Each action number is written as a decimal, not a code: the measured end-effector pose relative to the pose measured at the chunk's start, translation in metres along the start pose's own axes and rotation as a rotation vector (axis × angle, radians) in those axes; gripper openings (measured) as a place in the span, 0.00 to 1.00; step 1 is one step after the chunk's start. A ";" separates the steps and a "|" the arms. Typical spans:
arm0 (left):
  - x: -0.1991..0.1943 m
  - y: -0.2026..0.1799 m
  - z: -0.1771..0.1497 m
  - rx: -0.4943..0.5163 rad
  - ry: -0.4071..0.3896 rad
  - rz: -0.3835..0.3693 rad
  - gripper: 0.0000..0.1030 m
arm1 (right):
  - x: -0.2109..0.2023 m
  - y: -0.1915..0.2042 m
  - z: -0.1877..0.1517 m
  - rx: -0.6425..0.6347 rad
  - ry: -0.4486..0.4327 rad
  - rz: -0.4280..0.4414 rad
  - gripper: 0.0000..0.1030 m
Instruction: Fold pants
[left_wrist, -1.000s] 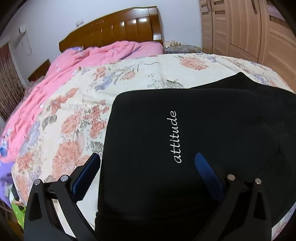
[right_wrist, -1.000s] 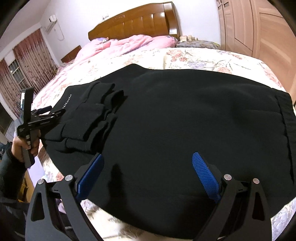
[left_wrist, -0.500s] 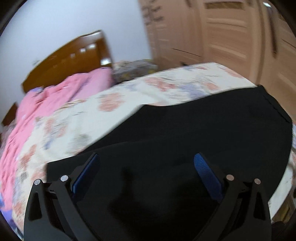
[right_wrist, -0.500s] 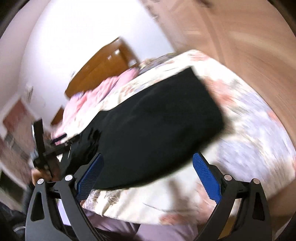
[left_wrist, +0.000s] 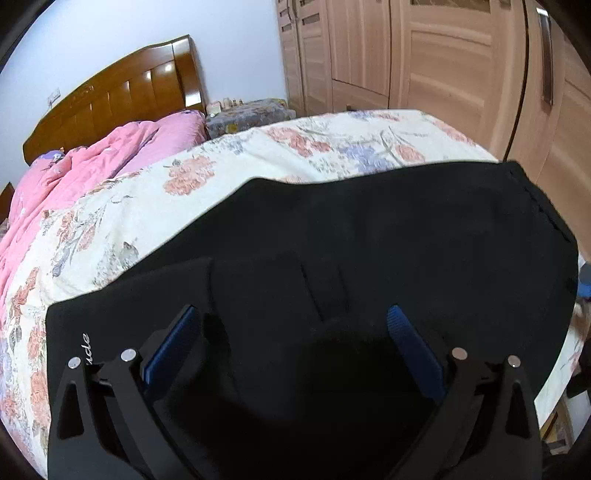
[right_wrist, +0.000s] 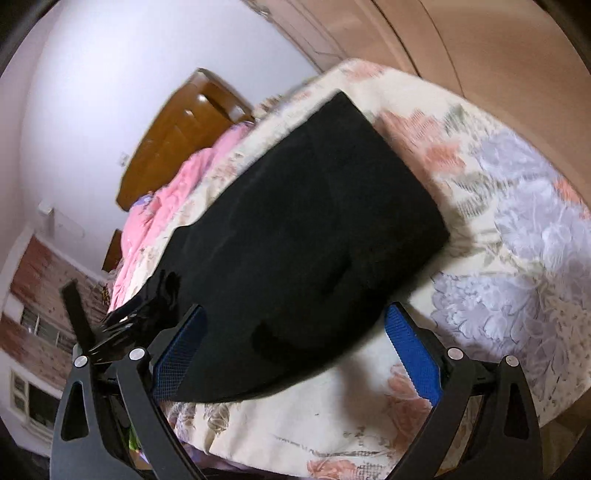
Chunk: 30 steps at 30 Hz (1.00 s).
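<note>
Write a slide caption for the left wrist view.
Open left gripper poised over black fabric pants on floral bedspread.

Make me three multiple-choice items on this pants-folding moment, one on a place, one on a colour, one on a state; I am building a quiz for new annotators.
1. Where do the pants lie?
A. on the floral bedspread
B. on the floor
C. inside the wardrobe

2. What colour are the pads of the left gripper?
A. red
B. blue
C. white

3. How does the right gripper stand?
A. shut on the pants
B. shut on the pink quilt
C. open, holding nothing

Answers:
1 A, black cloth spreads over the flowered cover.
2 B, both pads show blue.
3 C, its fingers stand wide apart with nothing held between them.
</note>
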<state>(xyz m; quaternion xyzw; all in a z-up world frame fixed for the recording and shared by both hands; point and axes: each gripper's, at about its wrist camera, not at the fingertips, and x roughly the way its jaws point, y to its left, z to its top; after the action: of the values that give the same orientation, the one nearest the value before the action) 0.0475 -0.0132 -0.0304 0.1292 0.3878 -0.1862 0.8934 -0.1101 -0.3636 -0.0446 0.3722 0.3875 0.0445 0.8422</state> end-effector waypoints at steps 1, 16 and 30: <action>-0.002 0.002 0.002 -0.007 -0.009 -0.004 0.98 | 0.000 -0.001 -0.001 0.007 0.003 0.009 0.91; 0.031 0.038 -0.002 -0.084 0.058 -0.048 0.98 | -0.002 -0.012 0.006 0.081 0.025 0.017 0.75; -0.013 0.012 0.038 -0.043 -0.007 -0.141 0.98 | -0.023 0.025 -0.016 -0.117 -0.263 -0.112 0.29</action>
<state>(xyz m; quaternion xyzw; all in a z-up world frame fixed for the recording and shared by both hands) 0.0692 -0.0138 0.0058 0.0815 0.3966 -0.2409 0.8820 -0.1320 -0.3443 -0.0209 0.3028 0.2908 -0.0291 0.9071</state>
